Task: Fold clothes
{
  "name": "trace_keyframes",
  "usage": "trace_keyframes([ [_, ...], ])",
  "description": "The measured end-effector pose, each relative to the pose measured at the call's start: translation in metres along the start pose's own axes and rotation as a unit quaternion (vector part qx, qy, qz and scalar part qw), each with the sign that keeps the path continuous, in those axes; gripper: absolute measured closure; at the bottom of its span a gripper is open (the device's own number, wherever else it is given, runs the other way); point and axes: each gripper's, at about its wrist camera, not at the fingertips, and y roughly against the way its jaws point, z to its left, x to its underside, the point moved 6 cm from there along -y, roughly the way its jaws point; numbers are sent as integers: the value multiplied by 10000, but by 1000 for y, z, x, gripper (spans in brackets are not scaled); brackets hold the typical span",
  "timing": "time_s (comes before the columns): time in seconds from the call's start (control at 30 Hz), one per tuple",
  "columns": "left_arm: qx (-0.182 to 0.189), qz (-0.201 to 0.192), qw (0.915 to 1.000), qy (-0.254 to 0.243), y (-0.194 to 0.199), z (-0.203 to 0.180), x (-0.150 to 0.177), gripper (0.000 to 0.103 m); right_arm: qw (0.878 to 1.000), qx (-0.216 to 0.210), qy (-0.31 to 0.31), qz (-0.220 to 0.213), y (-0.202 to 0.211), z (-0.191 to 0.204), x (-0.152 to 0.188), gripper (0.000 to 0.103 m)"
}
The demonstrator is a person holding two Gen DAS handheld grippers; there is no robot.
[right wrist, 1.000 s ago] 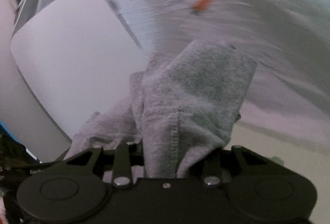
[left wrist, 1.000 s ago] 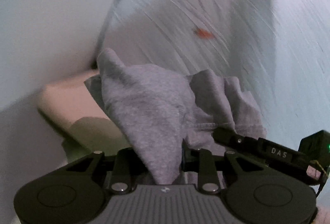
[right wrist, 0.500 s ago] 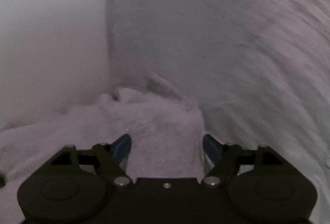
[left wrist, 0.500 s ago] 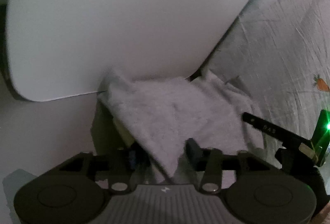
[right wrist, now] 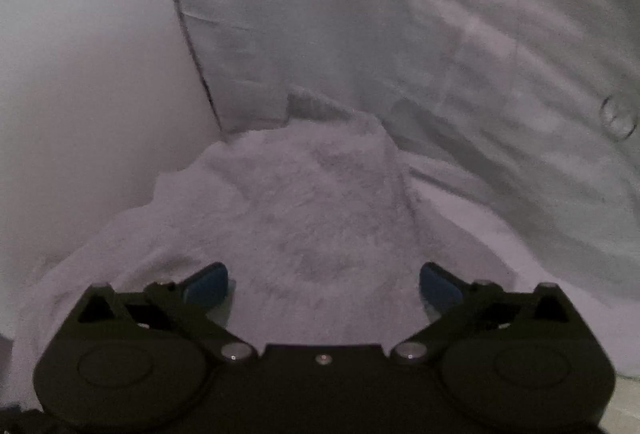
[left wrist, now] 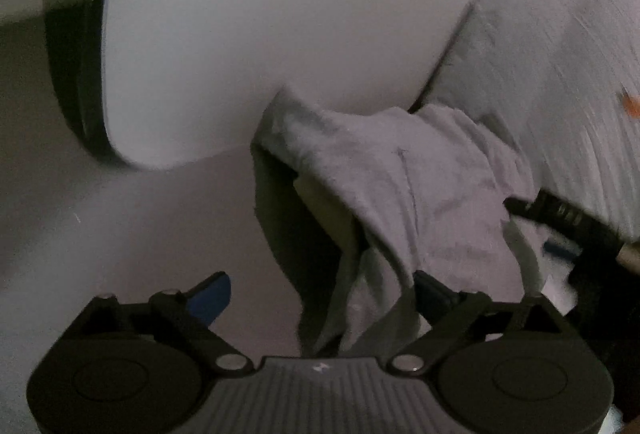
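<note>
Here the crumpled grey fleece garment (right wrist: 304,210) lies heaped on the pale surface beside a white rounded pillow (left wrist: 260,34), against a wrinkled light sheet (right wrist: 460,34). Both the left gripper (left wrist: 320,298) and the right gripper (right wrist: 324,282) have their jaws apart, gripping nothing. The sensible move, I judge, is to find a hem or corner before closing. The left view alone shows cloth draping over an edge near its right finger; the right view shows the heap's top.

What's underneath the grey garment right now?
Under the grey garment, a pale cushion-like edge shows at its left. The garment covers the rest.
</note>
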Motion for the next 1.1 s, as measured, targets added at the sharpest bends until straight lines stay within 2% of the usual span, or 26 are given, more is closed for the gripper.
trace_keyframes([
  [0.07, 90, -110, 9994, -310, 15, -7, -1, 5, 9998, 63, 127, -160, 20, 8, 0, 0],
  [0.17, 384, -327, 9974, -521, 45, -15, -3, 2, 9986, 166, 298, -410, 64, 22, 4, 0],
  [0.37, 805, -662, 9886, -1083, 99, -45, 7, 0, 9968, 219, 117, -758, 146, 38, 26, 0],
  [0.6, 673, -1001, 9863, -1127, 167, -56, 38, 0, 9929, 534, -85, -1059, 254, 49, 76, 0],
  [0.7, 513, -1202, 9819, -1371, 191, -60, 53, 0, 9913, 740, -257, -1058, 287, 43, 100, 0],
  [0.8, 440, -1338, 9761, -1657, 212, -64, 70, 0, 9917, 738, -317, -1001, 316, 37, 126, 0],
  [1.1, 630, -1201, 9747, -1775, 251, -82, 117, 0, 9926, 815, -426, -799, 373, 16, 189, 0],
])
